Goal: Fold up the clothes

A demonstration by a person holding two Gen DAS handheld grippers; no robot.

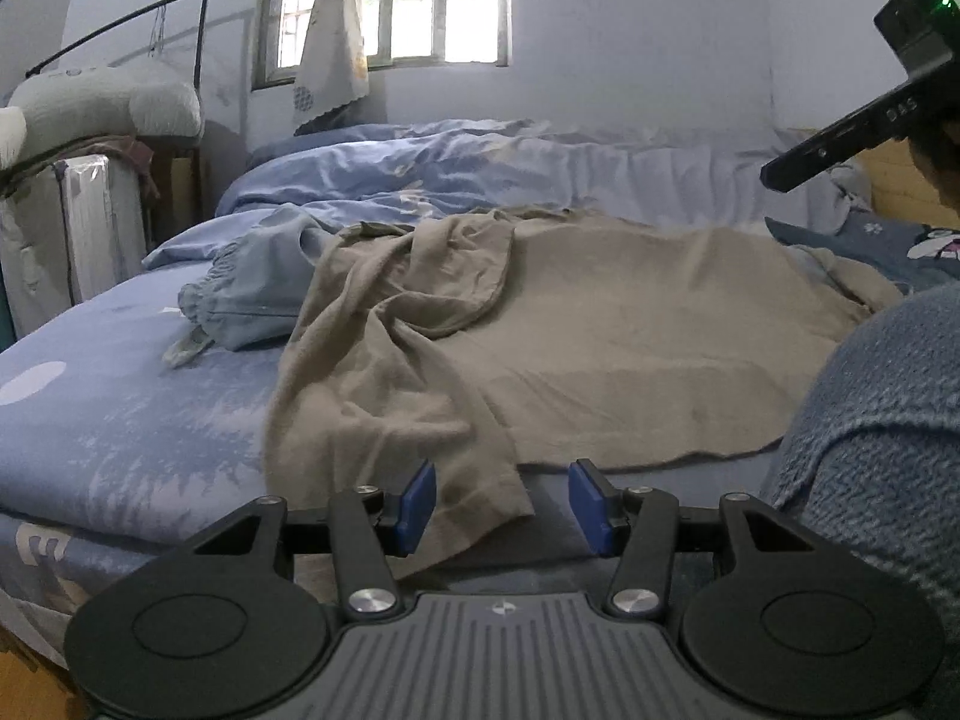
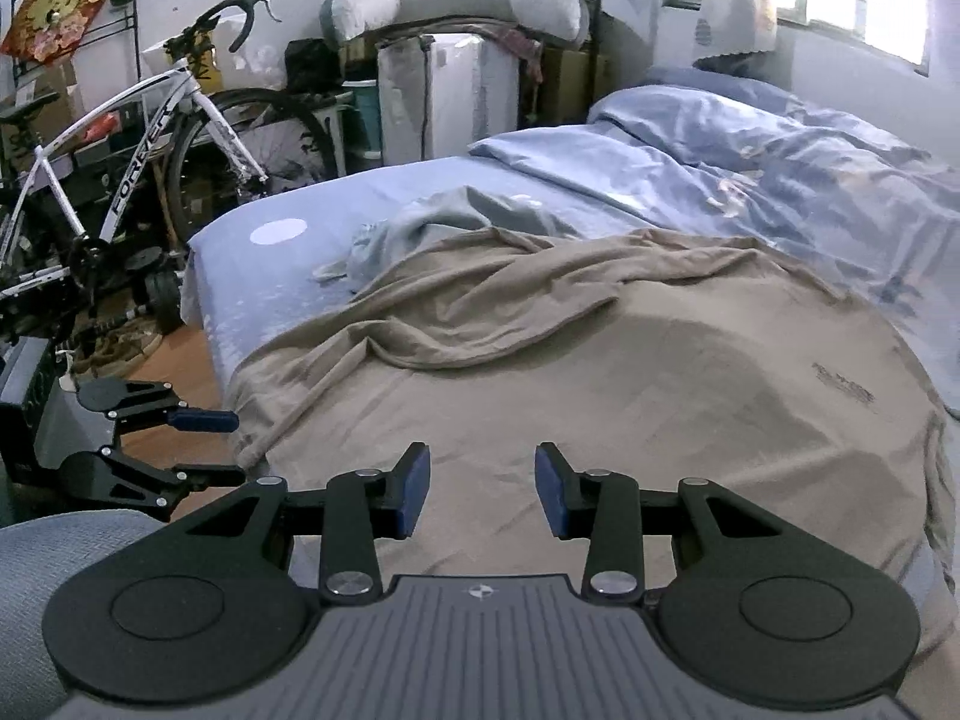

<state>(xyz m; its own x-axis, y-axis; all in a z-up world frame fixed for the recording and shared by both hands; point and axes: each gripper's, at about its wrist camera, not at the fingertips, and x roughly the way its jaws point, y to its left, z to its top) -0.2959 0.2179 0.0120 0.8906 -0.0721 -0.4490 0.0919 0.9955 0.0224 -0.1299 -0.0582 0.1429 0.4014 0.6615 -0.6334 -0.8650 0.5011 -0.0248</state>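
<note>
- i have the tan garment (image 1: pixel 600 324) spread across the bed (image 1: pixel 108 420), mostly flat on the side toward my right hand and bunched into ridges toward my left.
- one corner of it hangs over the near edge of the bed, right between the pads of my left claw (image 1: pixel 503 504); that claw stands about half open and the pads do not press the cloth, so it holds nothing.
- my right claw (image 2: pixel 482 492) hovers over the flat tan panel, also about half open and empty, with nothing pinched between its pads.
- a grey-blue garment (image 1: pixel 252 294) lies crumpled beyond the tan one, its edge tucked under the tan folds.
- risk: if i close the left claw on that hanging corner i may catch only a thin flap, and it could slip out once i lift.
- risk: the bunched ridges on the left could get trapped inside a fold, leaving a lumpy result, since that part has not been smoothed.
- risk: dragging the tan cloth may pull the grey-blue garment along, because they overlap.
- risk: pinching too deep with the right claw could grab the blue bedsheet (image 2: pixel 750 192) together with the garment.
- risk: the two claws are near each other at the bed edge; in the right wrist view the left one sits just beside the corner, so a crossing move could knock them together.
</note>
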